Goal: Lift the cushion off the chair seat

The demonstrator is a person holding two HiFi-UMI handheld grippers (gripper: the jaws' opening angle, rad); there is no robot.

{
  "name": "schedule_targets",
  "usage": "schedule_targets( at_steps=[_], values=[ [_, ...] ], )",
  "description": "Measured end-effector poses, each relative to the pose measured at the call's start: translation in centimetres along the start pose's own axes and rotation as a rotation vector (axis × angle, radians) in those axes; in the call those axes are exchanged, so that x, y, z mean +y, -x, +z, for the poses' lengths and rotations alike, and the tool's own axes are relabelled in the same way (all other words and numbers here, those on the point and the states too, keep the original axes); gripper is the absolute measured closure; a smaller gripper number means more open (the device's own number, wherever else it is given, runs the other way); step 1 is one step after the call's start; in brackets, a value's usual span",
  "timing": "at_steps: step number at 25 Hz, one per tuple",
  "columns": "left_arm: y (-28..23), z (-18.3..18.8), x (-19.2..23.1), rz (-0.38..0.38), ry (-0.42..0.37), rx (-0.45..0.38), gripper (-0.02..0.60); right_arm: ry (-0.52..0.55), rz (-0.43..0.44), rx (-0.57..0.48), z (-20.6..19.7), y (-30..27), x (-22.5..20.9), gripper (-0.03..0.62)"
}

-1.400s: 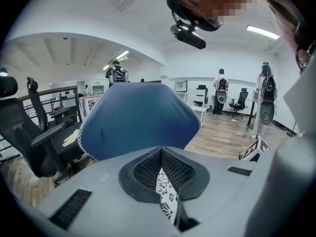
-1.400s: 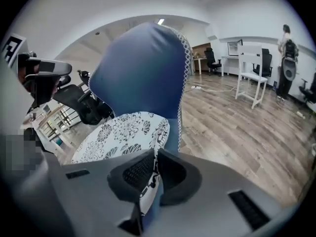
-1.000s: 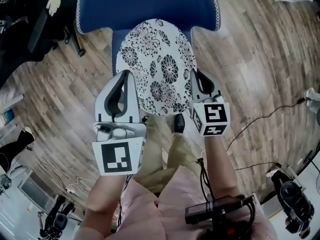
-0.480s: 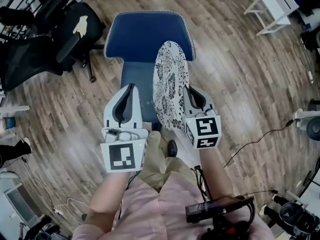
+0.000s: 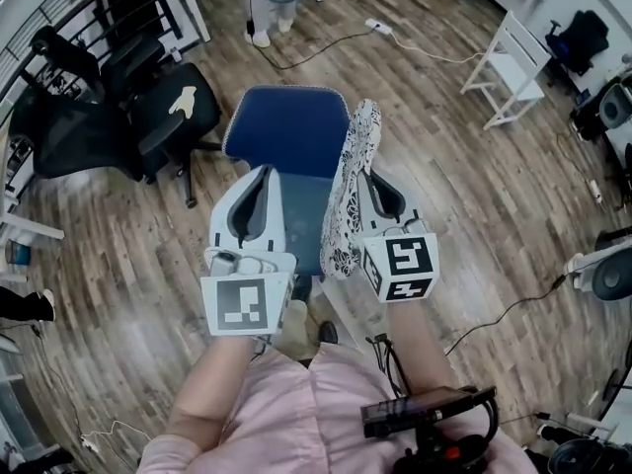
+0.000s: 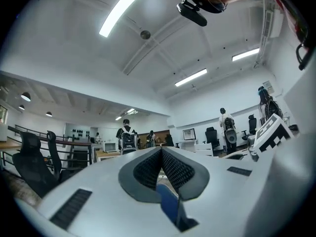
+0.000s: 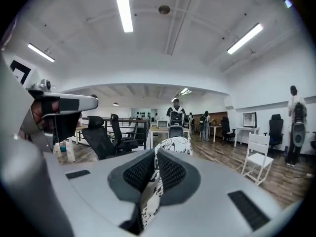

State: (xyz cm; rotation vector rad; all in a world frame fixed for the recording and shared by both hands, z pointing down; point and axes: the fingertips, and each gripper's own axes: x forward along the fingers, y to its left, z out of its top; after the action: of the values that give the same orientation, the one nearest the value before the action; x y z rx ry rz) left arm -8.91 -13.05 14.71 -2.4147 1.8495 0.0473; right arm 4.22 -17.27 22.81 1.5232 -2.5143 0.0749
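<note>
One cushion [image 5: 348, 200], floral, hangs edge-on above blue chair seat [image 5: 284, 131], clear of it; right tongs [image 5: 371, 178] clenched on its edge, left tongs [image 5: 263, 174] closed, empty. Lift looks essentially done.

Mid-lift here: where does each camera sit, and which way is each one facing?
Head view: on the person's head, looking steeply down at the blue chair, cushion, left claw and right claw; forearms show.
Left gripper view: on the left claw, facing across the office; its shut, empty jaws show.
Right gripper view: on the right claw, facing across the office; its jaws clamp the cushion.
Shared: head and right gripper views both show the clamped cushion.
</note>
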Motion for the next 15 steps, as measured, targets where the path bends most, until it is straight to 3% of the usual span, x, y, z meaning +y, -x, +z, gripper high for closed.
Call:
schedule_targets(
  at_steps=[8,15],
  values=[
    [1.4,5.7,-0.4,0.018,-0.028,-0.101,0.571,0.064,-0.005,-0.124,7.3,3.9,0.0,0.58],
    [1.8,6.7,-1.2,0.007,-0.022,-0.109,0.571,0.081,-0.006,-0.153,8.2,5.5,0.7,0.58]
  ],
)
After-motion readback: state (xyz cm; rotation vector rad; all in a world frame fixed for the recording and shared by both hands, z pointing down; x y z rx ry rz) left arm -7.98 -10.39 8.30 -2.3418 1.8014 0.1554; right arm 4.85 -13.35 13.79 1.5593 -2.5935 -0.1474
